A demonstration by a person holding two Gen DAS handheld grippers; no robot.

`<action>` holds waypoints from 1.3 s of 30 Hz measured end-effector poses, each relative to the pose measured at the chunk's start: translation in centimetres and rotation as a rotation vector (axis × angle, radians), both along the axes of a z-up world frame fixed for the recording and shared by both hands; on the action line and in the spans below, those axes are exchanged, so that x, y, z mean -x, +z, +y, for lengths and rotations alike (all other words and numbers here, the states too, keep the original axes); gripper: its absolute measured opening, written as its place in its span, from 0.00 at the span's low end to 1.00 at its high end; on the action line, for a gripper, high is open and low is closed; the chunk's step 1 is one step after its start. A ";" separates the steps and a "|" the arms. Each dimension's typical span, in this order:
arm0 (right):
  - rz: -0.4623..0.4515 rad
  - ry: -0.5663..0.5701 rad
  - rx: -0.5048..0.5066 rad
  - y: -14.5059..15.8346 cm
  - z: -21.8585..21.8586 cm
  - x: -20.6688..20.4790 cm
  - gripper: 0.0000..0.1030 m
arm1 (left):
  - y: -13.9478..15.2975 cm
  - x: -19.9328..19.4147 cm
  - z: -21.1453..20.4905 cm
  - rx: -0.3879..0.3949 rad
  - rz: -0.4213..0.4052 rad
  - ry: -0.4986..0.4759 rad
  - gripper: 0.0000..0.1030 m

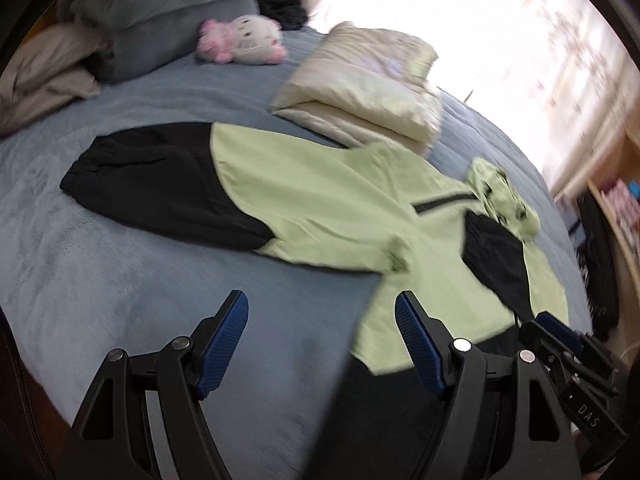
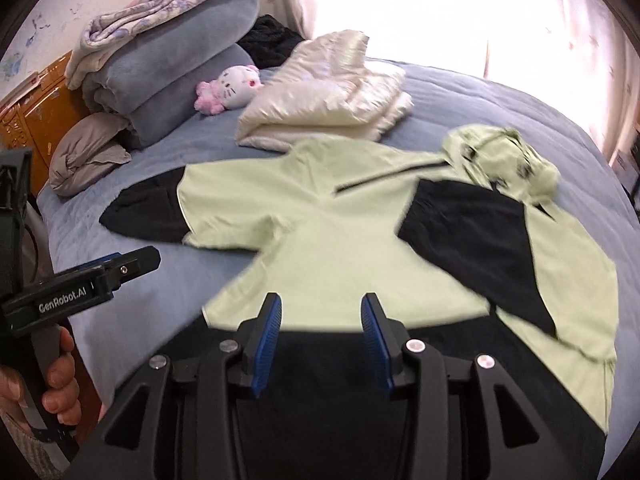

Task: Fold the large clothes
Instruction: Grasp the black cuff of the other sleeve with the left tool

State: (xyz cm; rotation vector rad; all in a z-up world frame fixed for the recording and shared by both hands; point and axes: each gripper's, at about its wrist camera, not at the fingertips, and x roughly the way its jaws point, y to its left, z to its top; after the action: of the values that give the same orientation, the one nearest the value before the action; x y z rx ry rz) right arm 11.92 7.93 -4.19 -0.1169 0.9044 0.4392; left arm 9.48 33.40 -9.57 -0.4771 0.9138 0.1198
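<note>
A light green hooded jacket (image 1: 320, 200) with black sleeve ends and a black hem lies spread on the blue bed; it also shows in the right wrist view (image 2: 340, 248). Its left sleeve (image 1: 160, 184) stretches out to the left. Its right sleeve (image 2: 472, 232) is folded across the chest, and the hood (image 2: 500, 160) is bunched at the far right. My left gripper (image 1: 322, 312) is open and empty above the bed near the jacket's lower left edge. My right gripper (image 2: 320, 316) is open and empty above the jacket's black hem (image 2: 320, 360).
A folded cream quilt (image 2: 320, 100) lies behind the jacket. A pink and white plush toy (image 2: 228, 88), stacked blue pillows (image 2: 180, 60) and a grey pillow (image 2: 88, 156) sit at the head of the bed (image 1: 120, 280). A bright window is at the back.
</note>
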 end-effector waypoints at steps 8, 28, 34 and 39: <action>0.017 0.043 0.004 -2.1 5.3 -3.8 0.40 | -4.4 -2.3 10.2 0.184 -0.017 0.171 0.72; 0.160 0.015 -0.054 -7.3 6.9 -5.9 0.40 | -9.3 -6.8 18.8 0.103 0.095 0.400 0.03; 0.151 -0.043 -0.097 -6.3 3.1 -5.4 0.40 | -0.6 -6.7 13.2 -0.123 -0.085 0.321 0.02; 0.132 -0.125 -0.173 -4.5 -1.7 -5.0 0.40 | 8.5 -7.0 3.6 -0.198 -0.267 0.104 0.02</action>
State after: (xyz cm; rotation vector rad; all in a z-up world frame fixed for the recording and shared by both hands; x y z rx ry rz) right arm 16.97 6.25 -8.70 0.1280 0.9932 0.4105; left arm 16.51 37.05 -1.03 -0.3462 0.6080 0.2337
